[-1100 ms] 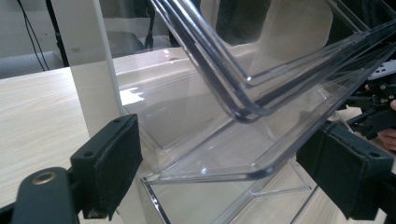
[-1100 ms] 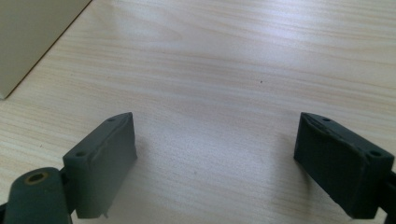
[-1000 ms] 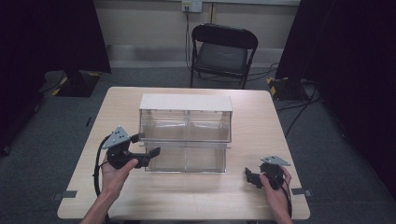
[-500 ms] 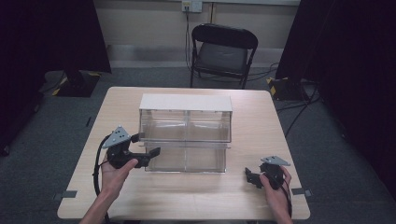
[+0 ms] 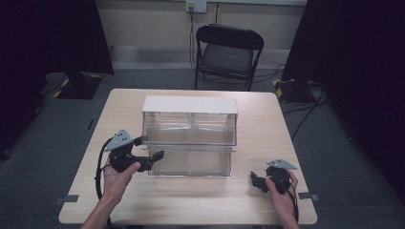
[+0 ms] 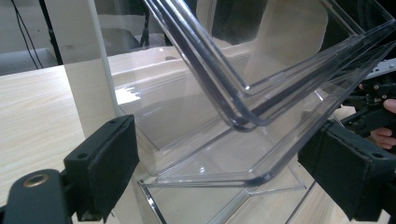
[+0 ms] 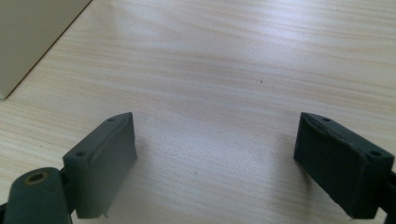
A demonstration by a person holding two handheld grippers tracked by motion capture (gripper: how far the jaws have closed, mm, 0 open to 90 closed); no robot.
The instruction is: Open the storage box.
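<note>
Left hand-held gripper (image 5: 152, 159) jaws spread; right hand-held gripper (image 5: 256, 181) jaws spread

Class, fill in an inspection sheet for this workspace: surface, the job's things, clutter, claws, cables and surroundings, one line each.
Surface: light wooden table, bare around the unit.
Job's things: clear plastic drawer unit with a white top, standing mid-table; a lower drawer juts forward.
Clutter: nothing seen.
Claws: left claw open, jaws either side of the drawer's front corner; right claw open, apart from the unit, bare wood between its jaws.
Cables: black cable loops from the left claw; cords lie on the floor at right.
Surroundings: black folding chair behind the table, grey carpet, dark curtains.
</note>
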